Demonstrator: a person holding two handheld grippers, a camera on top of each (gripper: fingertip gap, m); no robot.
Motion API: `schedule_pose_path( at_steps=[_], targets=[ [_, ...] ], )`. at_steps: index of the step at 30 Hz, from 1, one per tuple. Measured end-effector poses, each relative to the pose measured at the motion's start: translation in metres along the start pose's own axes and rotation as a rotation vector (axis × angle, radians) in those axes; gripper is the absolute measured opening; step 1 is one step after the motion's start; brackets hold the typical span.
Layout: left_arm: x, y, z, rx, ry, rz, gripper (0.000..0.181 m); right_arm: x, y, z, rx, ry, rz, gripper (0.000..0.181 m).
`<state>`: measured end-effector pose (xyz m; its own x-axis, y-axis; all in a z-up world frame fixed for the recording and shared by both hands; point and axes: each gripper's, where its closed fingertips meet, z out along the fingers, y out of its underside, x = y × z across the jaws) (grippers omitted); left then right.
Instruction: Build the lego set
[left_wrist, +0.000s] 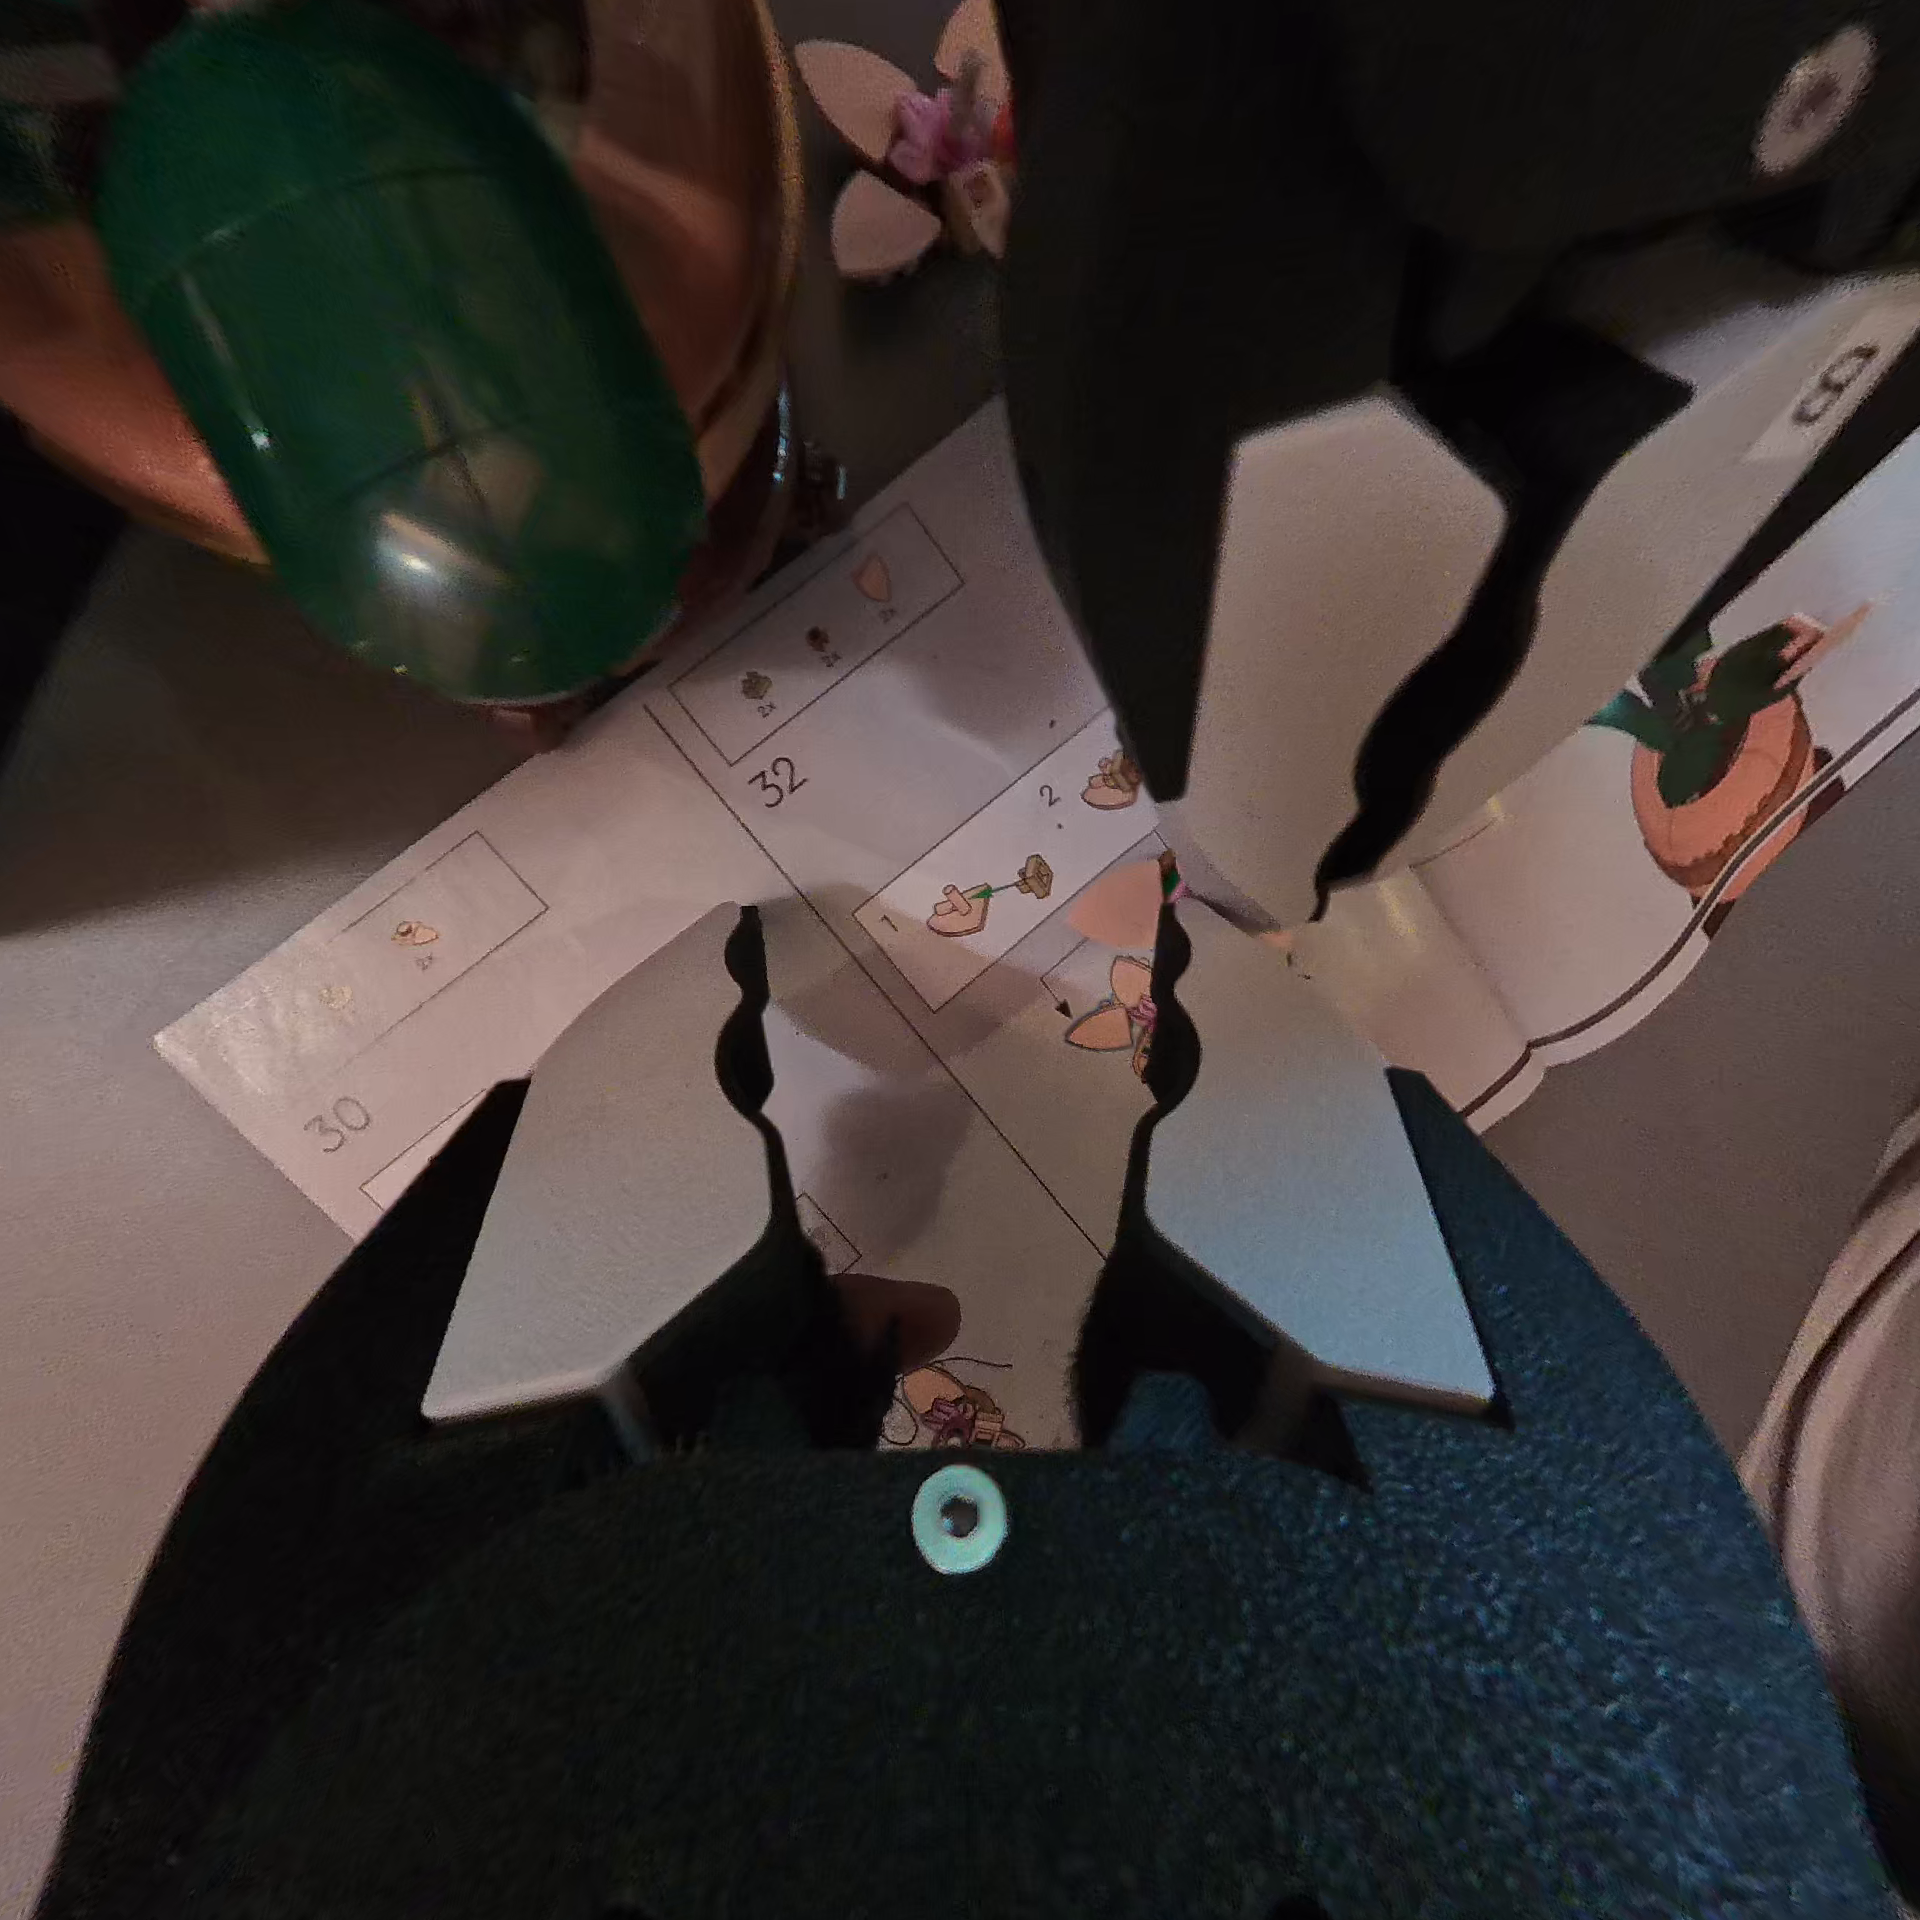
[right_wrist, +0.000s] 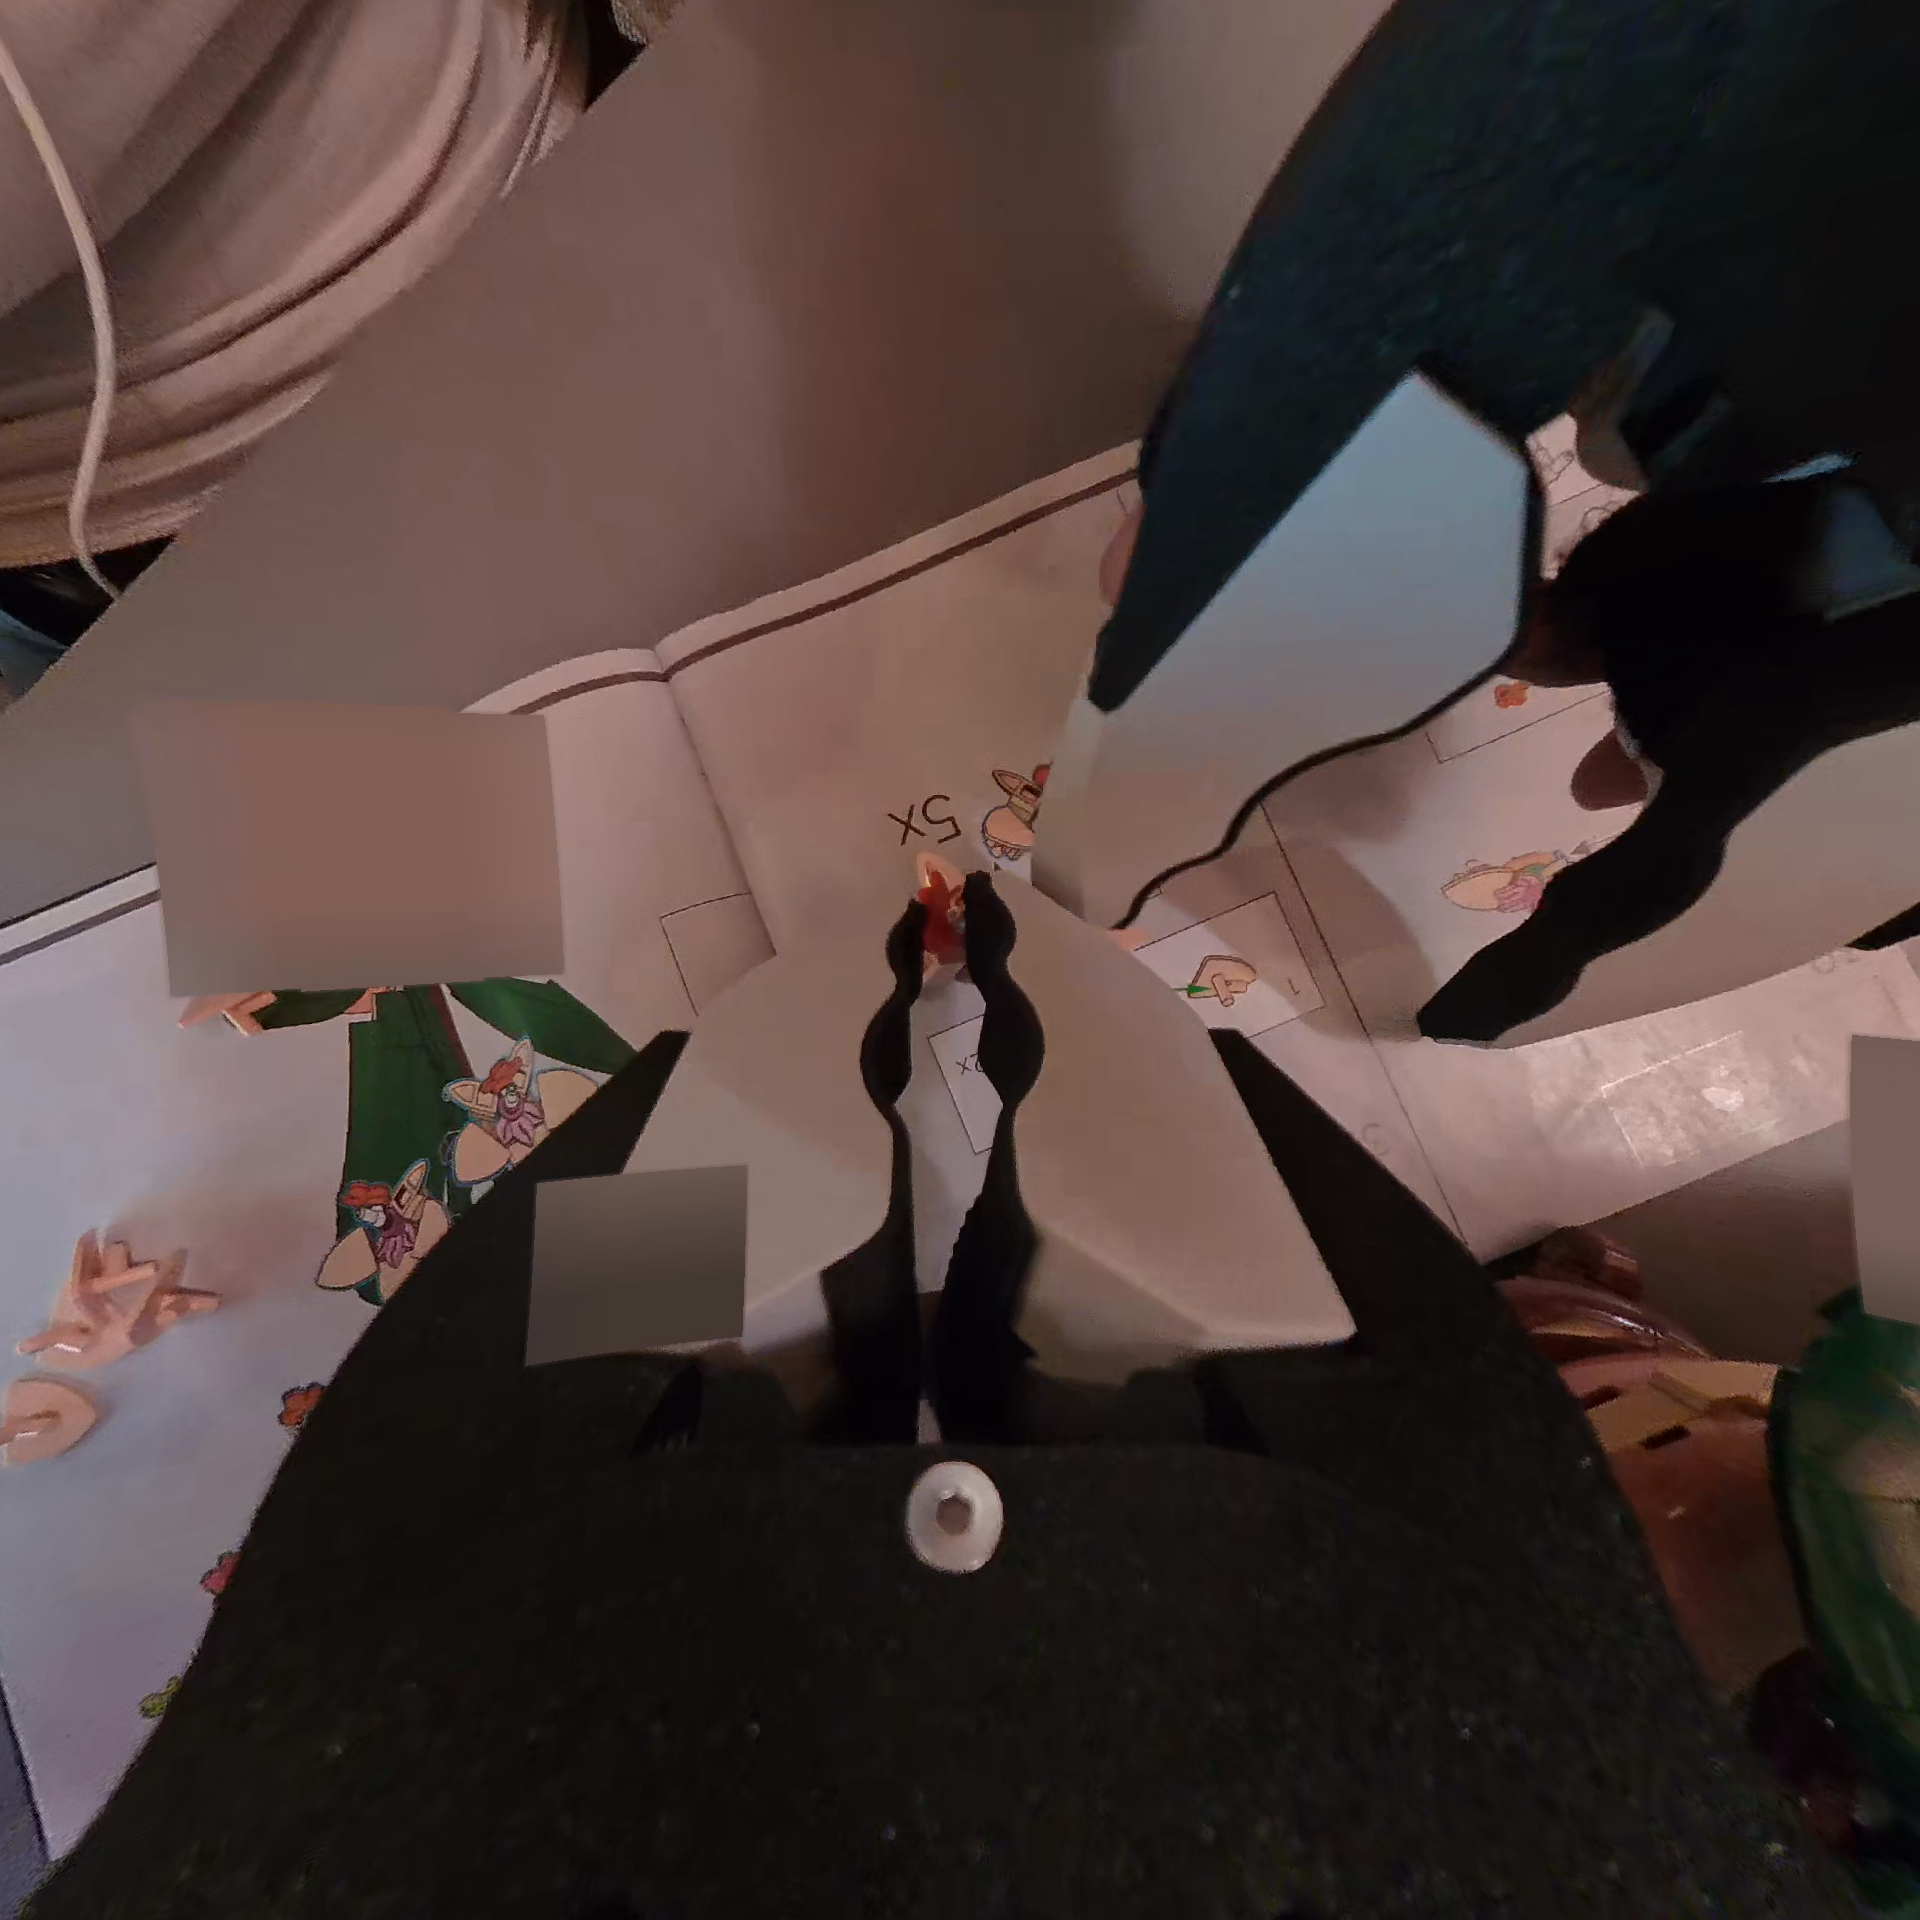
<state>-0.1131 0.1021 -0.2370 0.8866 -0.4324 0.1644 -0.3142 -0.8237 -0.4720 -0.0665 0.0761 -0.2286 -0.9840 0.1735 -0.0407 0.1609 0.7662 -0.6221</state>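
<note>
My right gripper (right_wrist: 940, 904) is shut on a small peach petal piece with a red part (right_wrist: 938, 928) and holds it just above the open instruction booklet (right_wrist: 831, 727). In the left wrist view the same peach piece (left_wrist: 1117, 904) sits right beside my left gripper's right fingertip (left_wrist: 1169, 935). My left gripper (left_wrist: 956, 925) is open, with nothing between its fingers. The right gripper (left_wrist: 1242, 847) reaches down from the top of that view. The left gripper (right_wrist: 1278, 977) shows open at the upper right of the right wrist view.
A large green leaf piece (left_wrist: 395, 364) and a brown pot (left_wrist: 717, 260) stand at the far left. A built pale flower (left_wrist: 935, 156) lies behind. Loose peach pieces (right_wrist: 94, 1309) lie on a printed sheet (right_wrist: 156, 1091). A person's beige sleeve (right_wrist: 208, 208) is close by.
</note>
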Motion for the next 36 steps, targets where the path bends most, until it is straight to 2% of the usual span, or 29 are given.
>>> schedule_pose_path(
  at_steps=[1,7,12,19,21,23,26,28,33,36],
  targets=[
    [-0.001,0.0,0.0,0.007,-0.003,-0.016,0.071,0.0,-0.001,0.0,0.001,0.0,-0.004,0.008],
    [-0.003,0.0,0.002,0.024,-0.033,-0.038,0.07,-0.001,-0.001,0.001,0.005,-0.002,-0.021,0.008],
    [-0.002,0.002,-0.002,0.026,0.011,-0.078,0.08,0.0,0.0,0.0,0.004,0.008,-0.031,0.008],
    [-0.004,0.004,0.0,0.082,-0.071,-0.078,0.083,0.0,0.0,-0.001,0.006,0.008,-0.024,0.008],
    [0.002,0.003,-0.001,0.127,-0.059,-0.064,0.062,0.0,0.0,0.0,0.007,0.003,-0.023,0.008],
    [-0.001,0.002,-0.007,0.188,-0.123,0.019,0.04,-0.001,-0.001,0.001,0.01,0.003,-0.025,0.008],
    [0.019,-0.015,-0.031,0.46,-0.088,0.292,0.007,-0.001,0.0,0.001,0.008,0.007,-0.025,0.008],
    [0.037,-0.02,-0.044,0.591,0.013,0.413,0.001,0.0,0.0,0.0,0.008,0.011,-0.026,0.008],
    [0.038,-0.005,-0.025,0.438,0.115,0.507,0.0,0.0,-0.001,0.001,0.011,-0.001,-0.025,0.008],
    [0.046,-0.008,-0.019,0.424,0.156,0.548,0.0,0.0,-0.001,0.001,0.012,-0.008,-0.024,0.008]
  ],
)
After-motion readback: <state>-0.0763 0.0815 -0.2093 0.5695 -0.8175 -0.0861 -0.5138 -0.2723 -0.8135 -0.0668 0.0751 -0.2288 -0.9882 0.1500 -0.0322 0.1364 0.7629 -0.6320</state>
